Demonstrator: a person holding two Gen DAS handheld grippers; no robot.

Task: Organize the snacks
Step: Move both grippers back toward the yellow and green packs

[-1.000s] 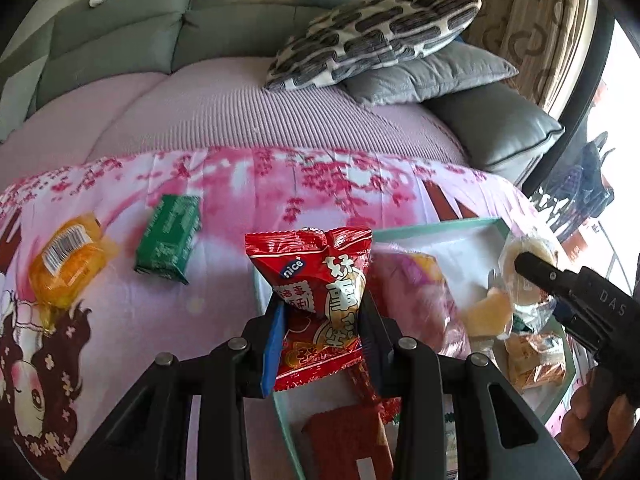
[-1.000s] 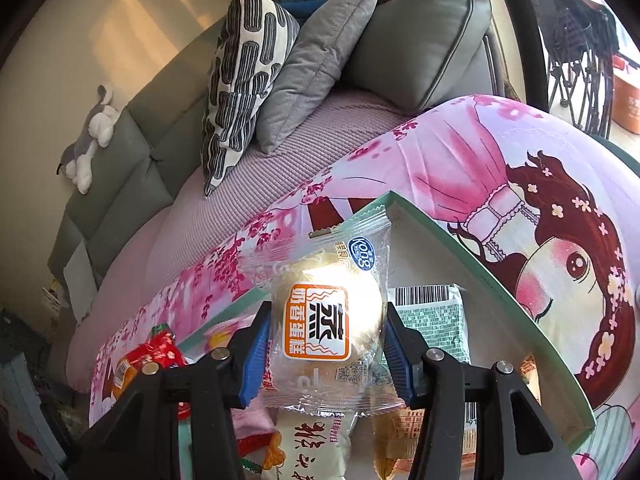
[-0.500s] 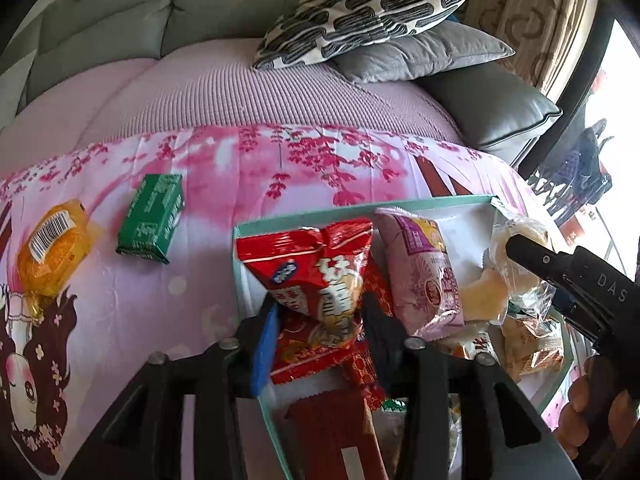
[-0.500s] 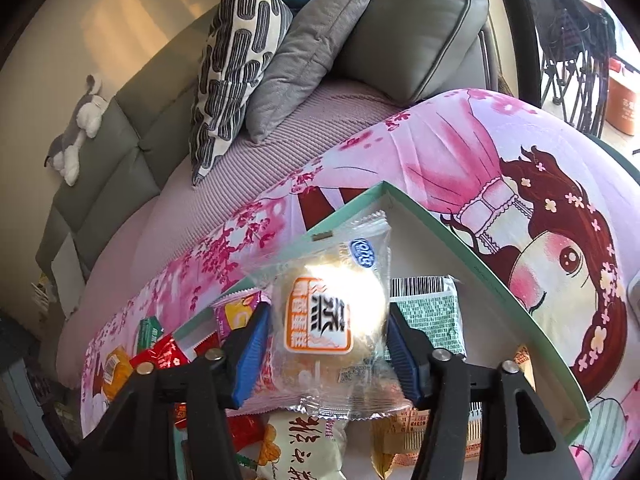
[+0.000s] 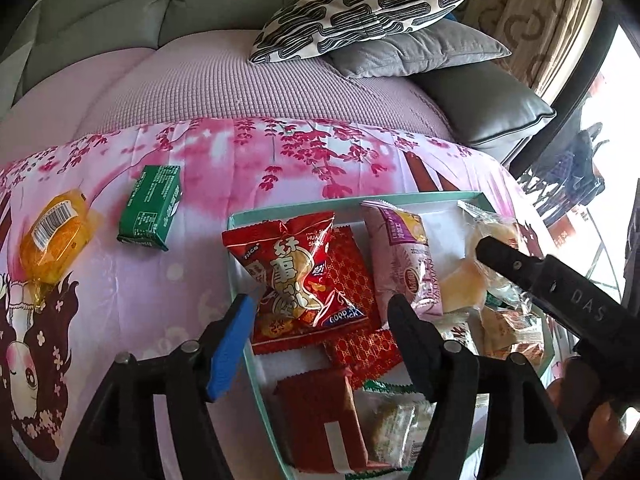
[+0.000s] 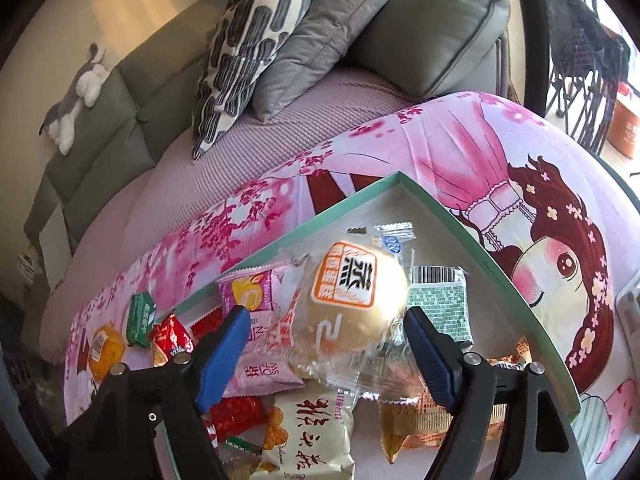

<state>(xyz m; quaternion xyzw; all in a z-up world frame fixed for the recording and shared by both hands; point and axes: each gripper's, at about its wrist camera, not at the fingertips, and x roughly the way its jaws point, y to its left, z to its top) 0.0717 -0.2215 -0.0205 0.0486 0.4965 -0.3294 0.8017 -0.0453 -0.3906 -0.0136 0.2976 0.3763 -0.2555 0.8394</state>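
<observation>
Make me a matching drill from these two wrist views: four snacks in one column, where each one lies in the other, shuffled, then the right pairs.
Snacks
1. red crinkled peanut bag
2. green rectangular foil pack
3. orange clear-wrapped cake with barcode
4. round pale bun in clear wrapper

Places
A. on the pink cloth, farthest left of the teal-rimmed box
B. inside the box, near its left wall
C. inside the box, between the open right tongs
D. on the pink cloth, between the orange cake and the box

Pairs: 1-B, 2-D, 3-A, 4-C
</observation>
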